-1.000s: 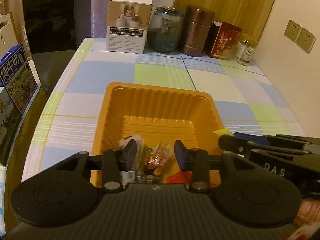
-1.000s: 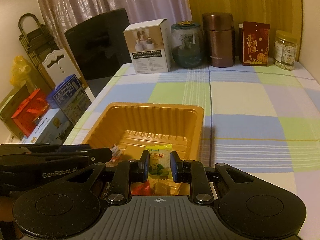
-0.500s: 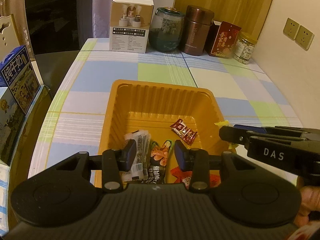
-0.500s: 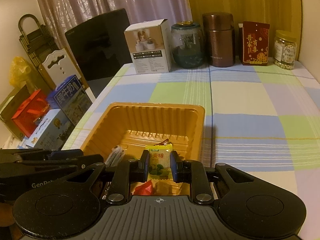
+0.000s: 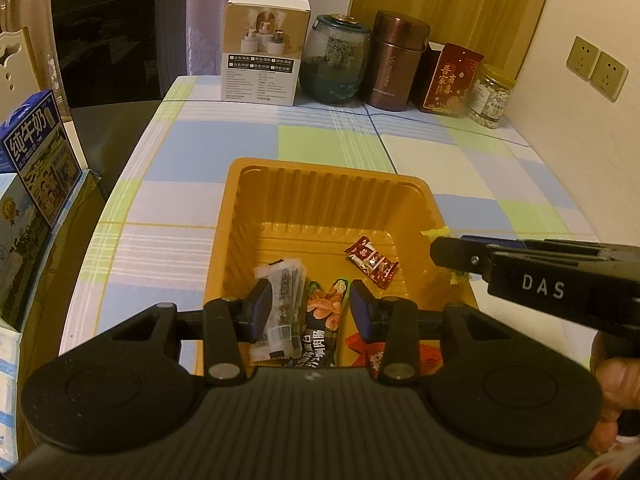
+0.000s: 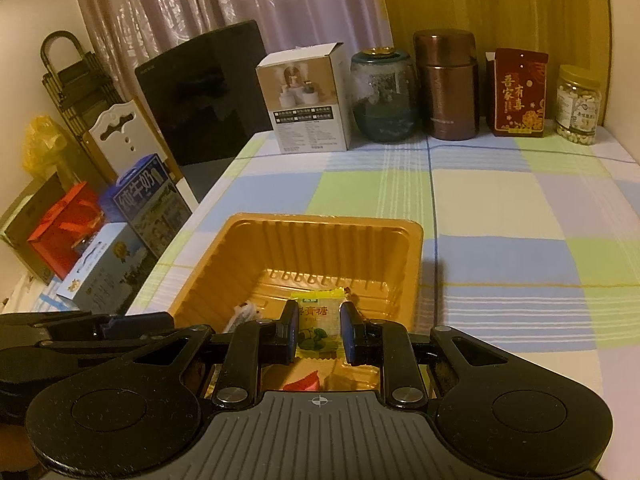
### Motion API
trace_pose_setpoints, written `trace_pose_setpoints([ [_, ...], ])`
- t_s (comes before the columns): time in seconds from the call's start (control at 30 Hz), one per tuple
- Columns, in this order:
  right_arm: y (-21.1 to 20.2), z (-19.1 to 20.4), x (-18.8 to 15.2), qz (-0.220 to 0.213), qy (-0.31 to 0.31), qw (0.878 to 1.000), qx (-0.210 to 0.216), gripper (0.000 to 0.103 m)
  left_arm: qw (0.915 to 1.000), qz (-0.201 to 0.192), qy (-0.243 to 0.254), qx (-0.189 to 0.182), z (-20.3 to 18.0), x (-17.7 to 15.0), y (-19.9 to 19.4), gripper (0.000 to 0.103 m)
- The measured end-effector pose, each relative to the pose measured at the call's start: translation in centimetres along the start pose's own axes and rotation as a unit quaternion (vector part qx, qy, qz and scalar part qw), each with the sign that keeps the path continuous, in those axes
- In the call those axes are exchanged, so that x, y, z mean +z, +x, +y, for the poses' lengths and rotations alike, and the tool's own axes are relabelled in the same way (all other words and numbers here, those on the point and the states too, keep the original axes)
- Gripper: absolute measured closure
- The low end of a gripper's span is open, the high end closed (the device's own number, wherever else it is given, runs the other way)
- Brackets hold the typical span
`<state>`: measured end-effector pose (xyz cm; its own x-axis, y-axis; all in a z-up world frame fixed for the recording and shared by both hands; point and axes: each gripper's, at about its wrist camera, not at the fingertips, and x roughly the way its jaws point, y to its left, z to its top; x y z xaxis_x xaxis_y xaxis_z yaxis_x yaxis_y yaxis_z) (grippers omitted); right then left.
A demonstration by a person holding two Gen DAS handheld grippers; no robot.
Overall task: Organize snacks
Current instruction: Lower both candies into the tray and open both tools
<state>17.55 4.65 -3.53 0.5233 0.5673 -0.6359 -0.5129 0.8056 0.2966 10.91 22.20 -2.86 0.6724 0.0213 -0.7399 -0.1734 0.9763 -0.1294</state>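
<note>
Since the earlier left wrist view, the left gripper has drawn back from the tray floor: the snacks that filled the gap between its fingers now sit lower and smaller, and a red candy on the tray floor has come into sight; the right wrist view is nearly unchanged. Largest first: the checked counter carries an orange tray near its front edge. Inside the tray lie a clear-wrapped stick snack, a dark sausage packet, the red candy and a red wrapper at the near corner. The left gripper hangs over the near end of the tray, jaws partly spread and empty, the stick snack and sausage packet beneath the gap but not pressed. The right gripper is pinched on a yellow-green candy packet, held upright above the tray's right near side. Step in hand, as judged: delivering this packet into the tray. Next move calls for lowering slightly over bare tray floor and releasing, well clear of the left gripper alongside.
</note>
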Motion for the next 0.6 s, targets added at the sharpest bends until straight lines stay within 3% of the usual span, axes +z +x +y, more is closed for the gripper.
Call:
trace_pose_setpoints([
  [0.2, 0.0, 0.2, 0.2, -0.018, 0.001, 1.000, 0.026, 0.077, 1.0000, -0.002, -0.005, -0.001, 0.4, 0.0, -0.1, 0.060],
  [0.23, -0.1, 0.2, 0.2, -0.021, 0.002, 0.999, 0.025, 0.072, 1.0000, -0.003, -0.006, -0.001, 0.5, -0.1, -0.2, 0.057],
  [0.3, -0.4, -0.2, 0.1, -0.030, 0.010, 0.999, 0.022, 0.045, 1.0000, -0.004, -0.006, -0.001, 0.5, -0.2, -0.3, 0.054],
  [0.53, -2.0, -1.9, -0.6, -0.031, 0.032, 0.999, -0.003, 0.045, 0.9999, -0.008, -0.006, 0.003, 0.4, -0.6, -0.9, 0.039],
  [0.6, -2.5, -2.4, -1.0, -0.027, 0.039, 0.999, -0.011, 0.045, 0.9999, -0.011, -0.005, 0.006, 0.2, -0.9, -1.2, 0.030],
])
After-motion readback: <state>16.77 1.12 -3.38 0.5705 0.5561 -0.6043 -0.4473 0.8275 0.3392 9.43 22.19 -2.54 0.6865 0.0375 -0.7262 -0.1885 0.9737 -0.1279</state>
